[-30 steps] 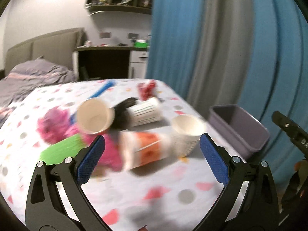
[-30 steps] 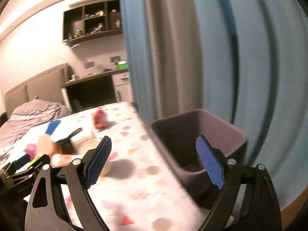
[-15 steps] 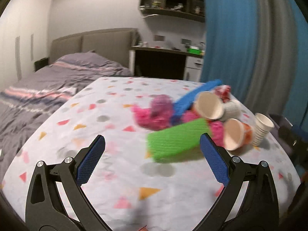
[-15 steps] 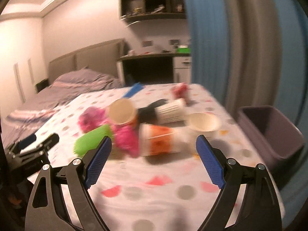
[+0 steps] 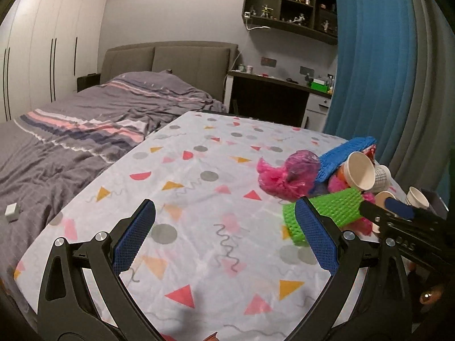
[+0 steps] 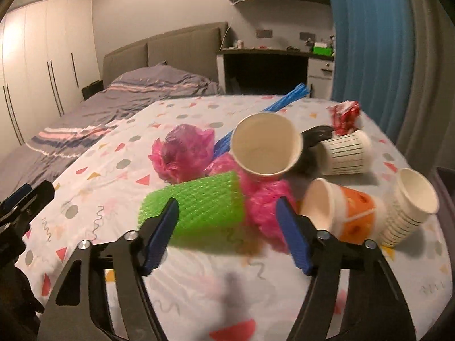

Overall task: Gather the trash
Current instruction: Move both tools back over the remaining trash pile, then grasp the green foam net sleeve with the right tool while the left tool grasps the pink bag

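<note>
A pile of trash lies on the patterned tablecloth (image 6: 199,278): a green foam mesh roll (image 6: 196,204), pink plastic bags (image 6: 184,153), a large paper cup (image 6: 266,147), a striped cup (image 6: 344,153), an orange cup (image 6: 349,213), a ribbed white cup (image 6: 409,204), a blue mesh sleeve (image 6: 287,99) and a red wrapper (image 6: 344,115). My right gripper (image 6: 226,207) hovers at the near side of the pile. Its jaws are closing, with the green roll and a pink bag between them, and the pads are not pressing. My left gripper (image 5: 224,207) stands open over bare cloth, left of the pile (image 5: 321,182).
A dark bin (image 6: 446,176) stands past the table's right edge, by the blue curtain (image 5: 369,71). A bed with grey bedding (image 5: 85,130) lies to the left of the table. A desk (image 6: 270,65) stands behind it.
Both views have swung left. The right gripper came from the bin to the trash pile and its jaws narrowed. The left gripper moved off the pile to bare cloth.
</note>
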`<action>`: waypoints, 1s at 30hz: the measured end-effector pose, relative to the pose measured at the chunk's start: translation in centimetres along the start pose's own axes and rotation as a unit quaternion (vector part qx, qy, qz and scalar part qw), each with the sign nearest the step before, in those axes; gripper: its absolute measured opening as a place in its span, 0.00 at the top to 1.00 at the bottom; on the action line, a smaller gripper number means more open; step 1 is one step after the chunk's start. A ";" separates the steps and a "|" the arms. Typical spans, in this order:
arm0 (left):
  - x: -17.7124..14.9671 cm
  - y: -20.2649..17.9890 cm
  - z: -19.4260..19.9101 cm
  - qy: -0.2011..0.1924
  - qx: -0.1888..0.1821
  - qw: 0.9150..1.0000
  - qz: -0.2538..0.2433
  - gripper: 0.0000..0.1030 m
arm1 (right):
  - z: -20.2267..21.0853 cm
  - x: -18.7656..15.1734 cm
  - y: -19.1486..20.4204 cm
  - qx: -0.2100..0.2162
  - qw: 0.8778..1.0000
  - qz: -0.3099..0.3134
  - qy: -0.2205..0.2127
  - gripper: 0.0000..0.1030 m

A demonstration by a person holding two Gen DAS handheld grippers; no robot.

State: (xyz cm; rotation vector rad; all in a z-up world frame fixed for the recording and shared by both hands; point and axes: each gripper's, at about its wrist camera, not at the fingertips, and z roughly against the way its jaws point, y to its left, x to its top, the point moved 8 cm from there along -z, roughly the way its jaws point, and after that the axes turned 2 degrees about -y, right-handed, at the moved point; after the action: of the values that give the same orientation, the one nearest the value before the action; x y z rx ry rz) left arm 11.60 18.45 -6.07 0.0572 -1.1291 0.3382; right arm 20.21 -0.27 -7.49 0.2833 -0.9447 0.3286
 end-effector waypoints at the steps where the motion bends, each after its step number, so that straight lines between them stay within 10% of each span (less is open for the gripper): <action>1: 0.0 0.1 -0.1 0.000 -0.001 1.000 0.001 0.06 | -0.3 0.0 0.1 0.008 1.000 -0.001 0.006 0.38; 18: -0.6 -1.1 -1.6 0.019 -0.014 1.000 -0.001 0.06 | -0.8 -1.5 1.7 0.119 0.992 -0.004 0.051 0.87; 22: -0.6 -1.1 -1.6 0.017 -0.013 1.000 -0.001 0.06 | -0.2 -1.6 1.5 0.101 0.994 0.002 0.047 0.86; 26: -0.6 -1.0 -1.6 0.017 -0.011 1.000 0.001 0.06 | 0.0 -2.0 0.2 0.087 0.995 -0.018 0.053 0.57; 30: -0.6 -1.0 -1.7 0.020 -0.012 1.000 0.004 0.06 | -0.8 -2.2 -0.4 0.085 0.994 -0.029 0.063 0.57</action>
State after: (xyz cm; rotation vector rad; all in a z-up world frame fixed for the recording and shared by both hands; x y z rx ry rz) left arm 13.17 17.76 -7.28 0.0239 -1.0937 0.3322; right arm 19.76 -0.67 -9.73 0.4402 -0.7831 0.3702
